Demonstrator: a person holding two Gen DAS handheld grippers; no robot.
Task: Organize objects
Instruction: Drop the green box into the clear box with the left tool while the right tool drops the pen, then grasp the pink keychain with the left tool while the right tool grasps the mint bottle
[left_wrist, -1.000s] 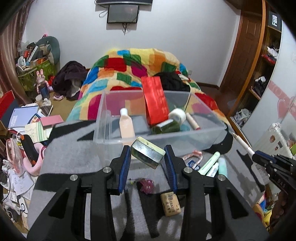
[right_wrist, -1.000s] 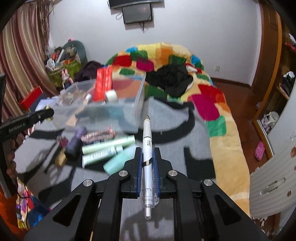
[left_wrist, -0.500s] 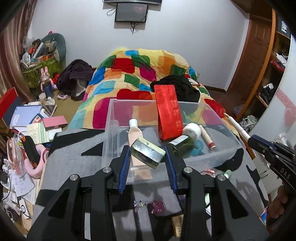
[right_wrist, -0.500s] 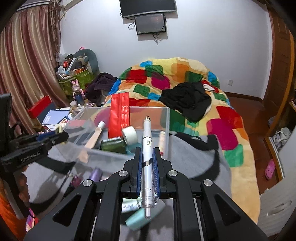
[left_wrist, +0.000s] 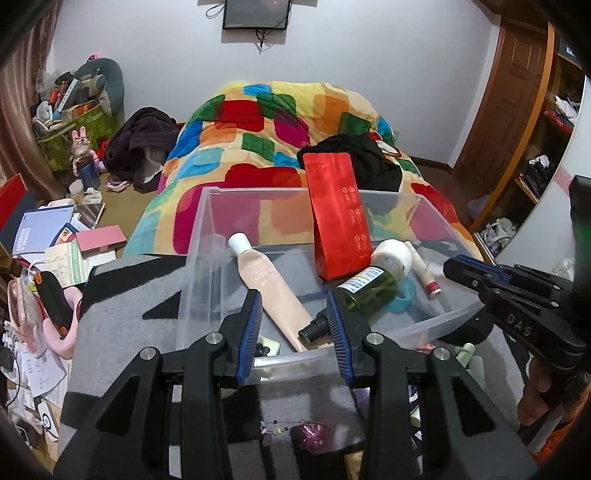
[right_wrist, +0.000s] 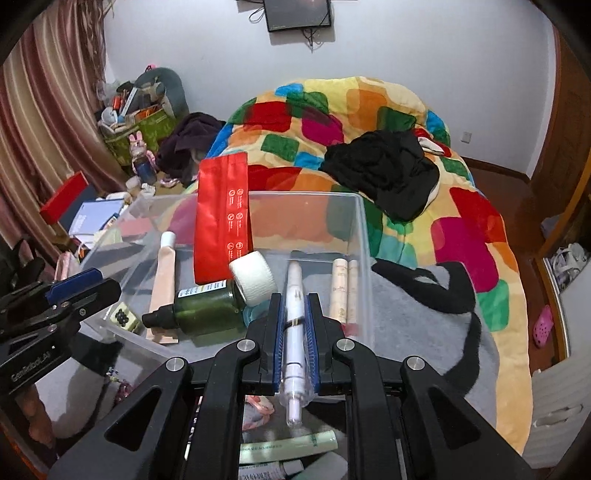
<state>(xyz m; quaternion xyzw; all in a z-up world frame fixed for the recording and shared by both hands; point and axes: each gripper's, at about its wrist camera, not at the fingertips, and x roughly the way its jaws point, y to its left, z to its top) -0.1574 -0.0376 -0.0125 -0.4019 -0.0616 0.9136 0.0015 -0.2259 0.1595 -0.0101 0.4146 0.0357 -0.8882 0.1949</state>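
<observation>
A clear plastic bin (left_wrist: 207, 236) (right_wrist: 364, 236) stands on the grey blanket. It holds a red pouch (left_wrist: 338, 214) (right_wrist: 221, 218), a peach tube (left_wrist: 266, 280), a green bottle (left_wrist: 369, 291) (right_wrist: 207, 306), a white tape roll (right_wrist: 253, 278) and a small green-white block (left_wrist: 269, 345) (right_wrist: 123, 317). My left gripper (left_wrist: 293, 328) is open and empty above the bin's near wall. My right gripper (right_wrist: 294, 321) is shut on a white pen (right_wrist: 294, 306), its tip over the bin.
Tubes (right_wrist: 288, 446), a pink trinket (left_wrist: 312, 441) and beads lie on the grey blanket (left_wrist: 122, 295) in front of the bin. A colourful quilt (right_wrist: 332, 110) with black clothes (right_wrist: 384, 170) lies behind. Books and clutter (left_wrist: 55, 236) cover the floor at left.
My left gripper opened and the small green-white block dropped into the bin. Both grippers moved forward over the bin, the right one still holding the pen.
</observation>
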